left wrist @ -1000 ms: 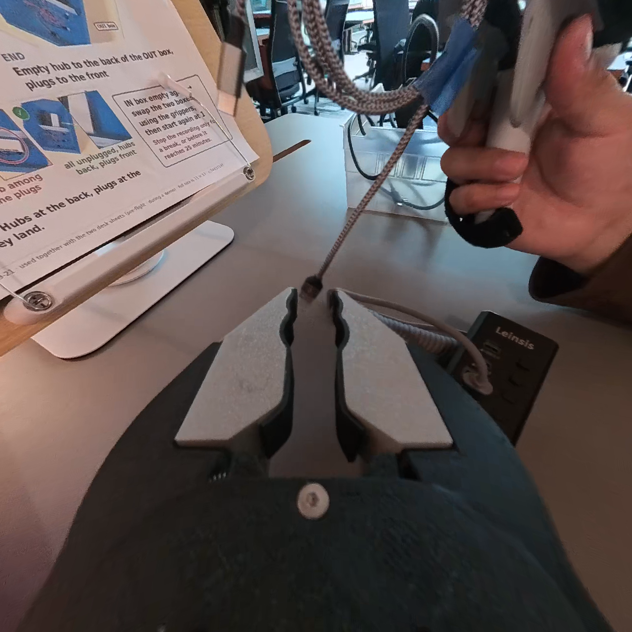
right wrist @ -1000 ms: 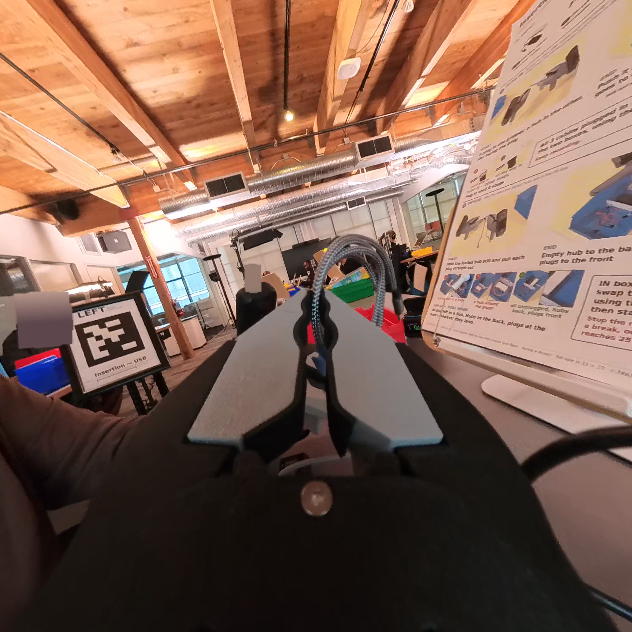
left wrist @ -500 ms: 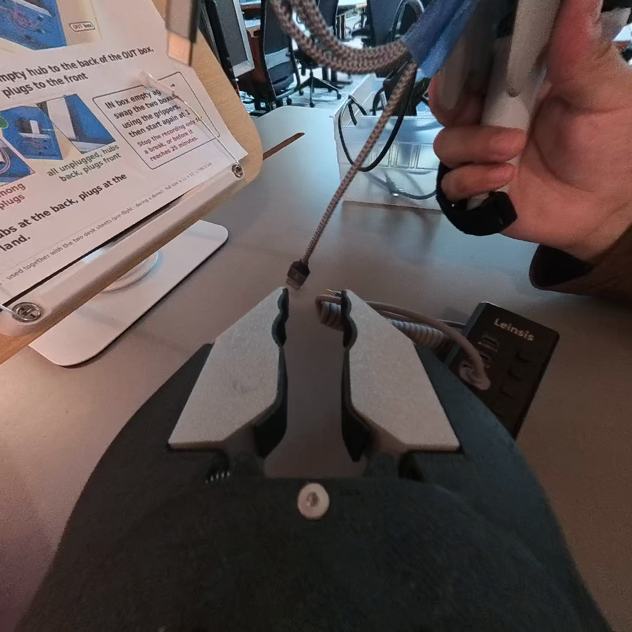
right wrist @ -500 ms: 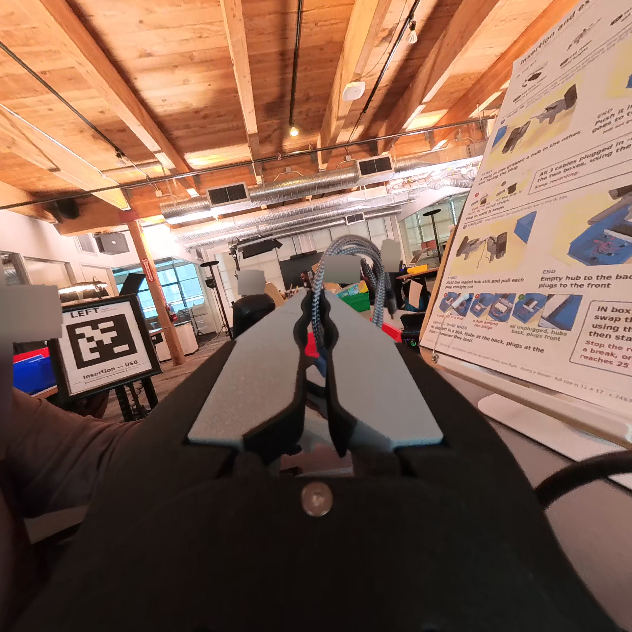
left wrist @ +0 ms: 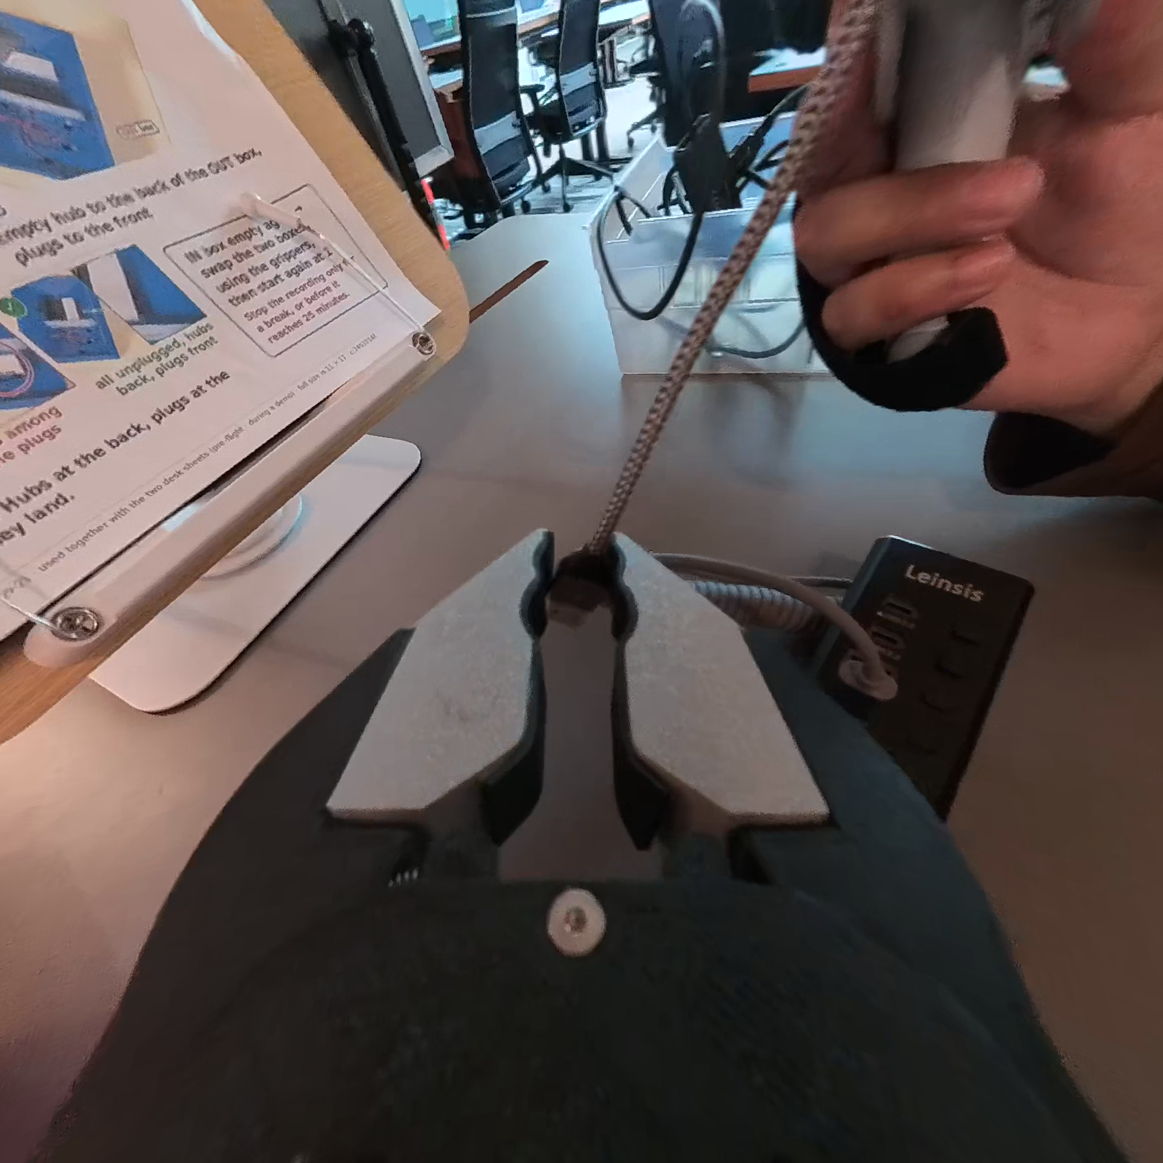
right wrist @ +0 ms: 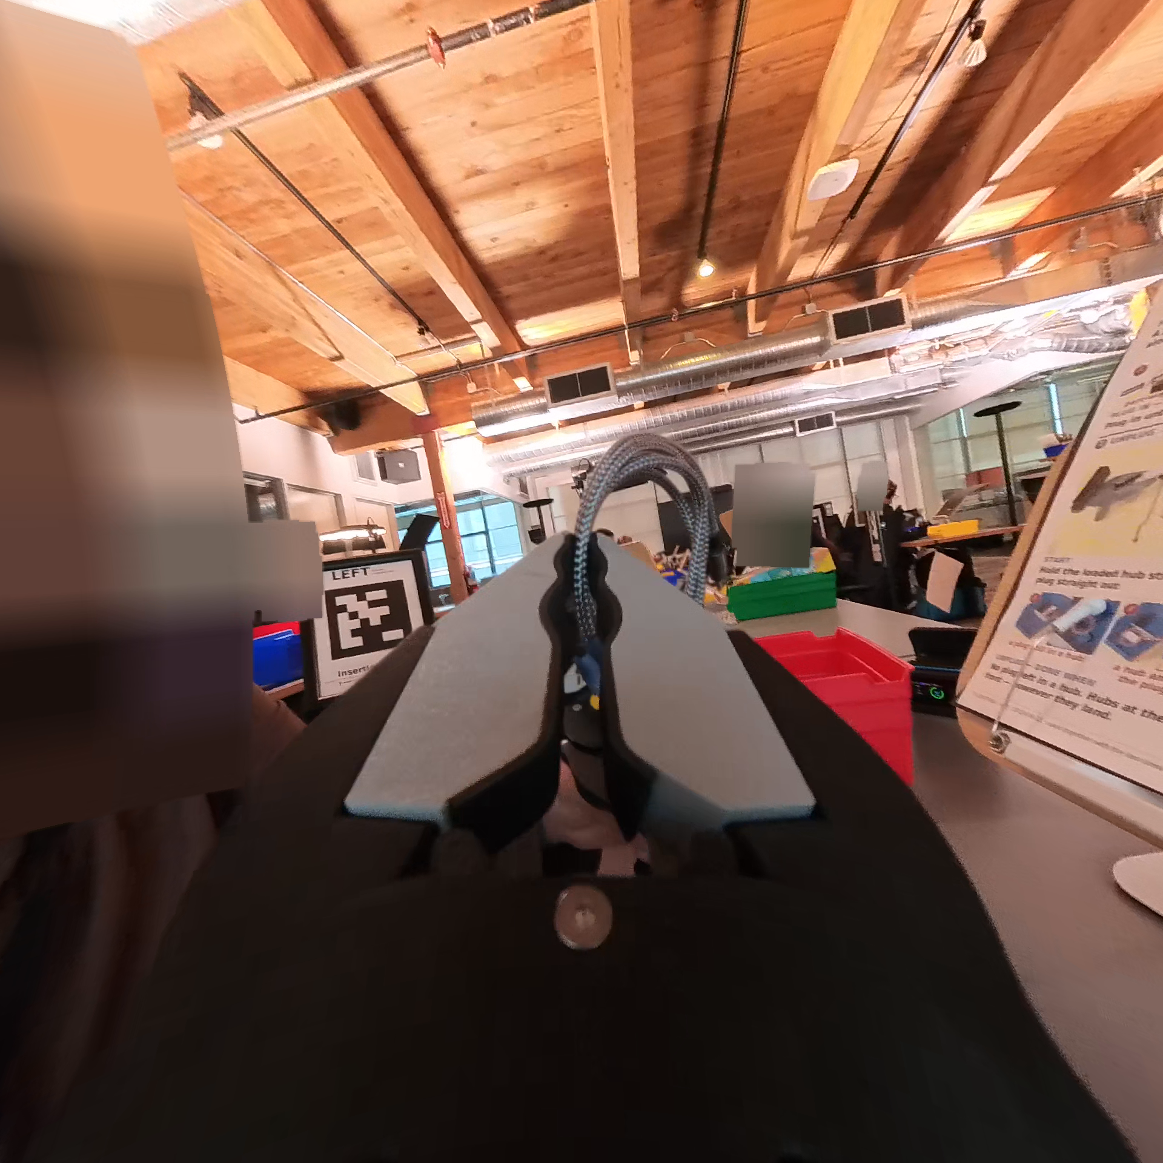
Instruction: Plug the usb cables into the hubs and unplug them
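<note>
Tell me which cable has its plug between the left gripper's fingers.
The braided cable hanging from the raised right gripper; its dark plug sits between the left gripper tips. The smooth grey cable is plugged into the black hub.

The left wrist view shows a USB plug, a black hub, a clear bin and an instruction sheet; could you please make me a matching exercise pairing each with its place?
Things:
1. USB plug of the braided cable
2. black hub
3. clear bin
4. instruction sheet

Places:
A. at the far side of the desk, with dark cables in it
B. on the desk right of the left gripper, a grey cable plugged in
C. between the left gripper's fingers
D. on a tilted wooden stand at the left

Pairs: 1-C, 2-B, 3-A, 4-D
</note>
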`<state>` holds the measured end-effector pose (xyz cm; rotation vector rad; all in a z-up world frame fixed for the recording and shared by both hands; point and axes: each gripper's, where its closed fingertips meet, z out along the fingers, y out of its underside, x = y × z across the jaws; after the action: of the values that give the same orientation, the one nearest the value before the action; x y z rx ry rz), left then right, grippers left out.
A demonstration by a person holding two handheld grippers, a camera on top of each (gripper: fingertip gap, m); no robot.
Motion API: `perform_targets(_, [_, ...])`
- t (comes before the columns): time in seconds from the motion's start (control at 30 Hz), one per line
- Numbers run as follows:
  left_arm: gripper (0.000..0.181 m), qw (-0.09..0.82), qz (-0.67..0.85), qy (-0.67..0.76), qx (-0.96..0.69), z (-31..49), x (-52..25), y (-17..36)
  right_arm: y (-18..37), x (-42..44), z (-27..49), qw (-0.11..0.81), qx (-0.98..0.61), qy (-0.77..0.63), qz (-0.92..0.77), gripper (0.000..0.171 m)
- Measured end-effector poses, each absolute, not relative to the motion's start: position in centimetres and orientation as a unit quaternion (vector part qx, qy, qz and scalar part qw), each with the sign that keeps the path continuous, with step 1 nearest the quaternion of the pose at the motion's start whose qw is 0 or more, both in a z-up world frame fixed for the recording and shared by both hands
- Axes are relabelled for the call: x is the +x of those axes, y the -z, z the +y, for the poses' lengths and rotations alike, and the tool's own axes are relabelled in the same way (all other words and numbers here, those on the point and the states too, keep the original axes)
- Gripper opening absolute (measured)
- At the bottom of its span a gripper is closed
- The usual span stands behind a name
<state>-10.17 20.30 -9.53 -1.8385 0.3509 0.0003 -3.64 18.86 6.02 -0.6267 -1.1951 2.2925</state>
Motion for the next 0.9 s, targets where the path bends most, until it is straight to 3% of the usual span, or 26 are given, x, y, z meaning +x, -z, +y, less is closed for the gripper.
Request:
perform_targets(0.17, [0.013,0.601,0.161,0.062,-0.78,19.9,-8.7,8.7,-5.2,-5.1,21.8,0.317,-0.316,-0.786,-0.427,0.006])
perform_targets(0.3, [0.012,0.606,0.114,0.257,-0.744,18.9,-7.3,6.9,-2.5,-6.5,26.6,0.417,-0.453,-0.665,-0.424,0.012])
perform_targets(0.37, [0.013,0.606,0.055,0.372,-0.701,18.4,-7.7,5.4,-1.8,-6.8,27.0,0.436,-0.473,-0.626,-0.442,0.025])
perform_targets(0.47, [0.013,0.587,-0.025,0.48,-0.652,18.3,-9.4,4.8,-0.5,-7.8,26.6,0.425,-0.5,-0.6,-0.459,0.032])
perform_targets(0.63, [0.012,0.576,-0.054,0.491,-0.652,18.6,-9.9,5.4,1.8,-9.1,26.6,0.385,-0.545,-0.583,-0.463,0.037])
perform_targets(0.8, [0.011,0.57,-0.098,0.64,-0.506,17.4,-11.0,2.0,1.9,-9.1,27.1,0.371,-0.551,-0.6,-0.446,0.037])
perform_targets(0.9, [0.011,0.566,-0.104,0.65,-0.496,17.4,-11.4,2.1,2.1,-9.3,26.7,0.356,-0.551,-0.61,-0.444,0.036])
